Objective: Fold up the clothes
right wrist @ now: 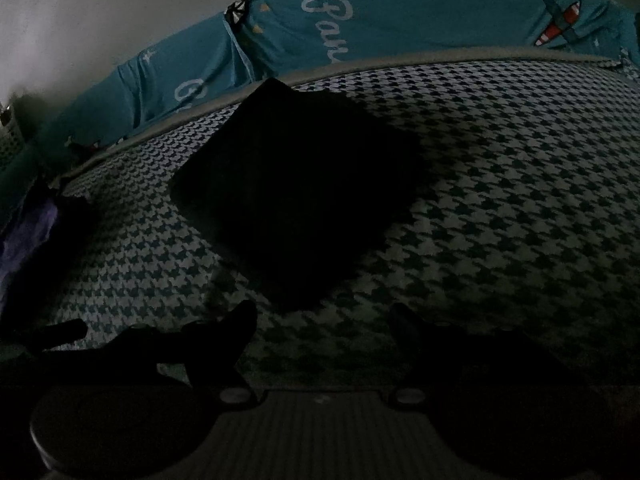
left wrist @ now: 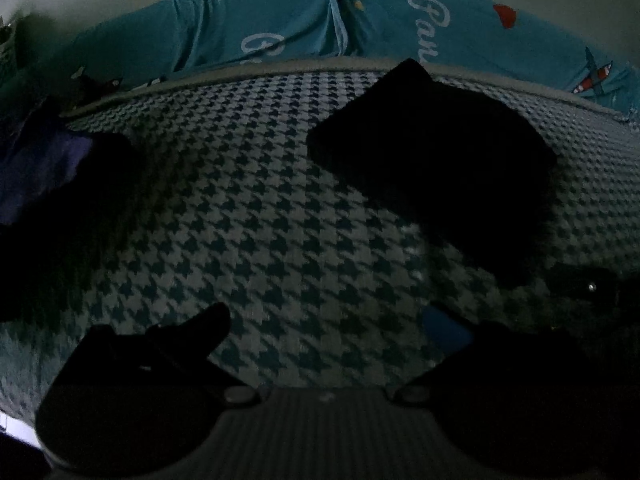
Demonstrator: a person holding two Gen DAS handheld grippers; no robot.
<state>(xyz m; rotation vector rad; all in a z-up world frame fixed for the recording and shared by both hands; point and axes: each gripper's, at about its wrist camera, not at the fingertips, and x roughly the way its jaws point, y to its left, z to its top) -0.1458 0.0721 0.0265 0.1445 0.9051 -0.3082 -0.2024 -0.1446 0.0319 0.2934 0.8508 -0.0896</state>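
Left claw (left wrist: pixel 340 324): two black fingers, broad and rounded at the base, tapering to blunt tips. Left finger (left wrist: pixel 200 328) shows as a dark silhouette; right finger carries a blue pad (left wrist: pixel 446 330) on its inner face. Two round pale grey screw bosses (left wrist: pixel 239 395) sit at the finger roots, either side of a grey ribbed centre plate (left wrist: pixel 320 432).

Right claw (right wrist: pixel 324 320): same build. Black fingers (right wrist: pixel 236 328), surface detail lost in the dim light. Paired round grey bosses (right wrist: pixel 234 396) flank a grey ribbed centre plate (right wrist: pixel 320 428). No markings legible on either unit.
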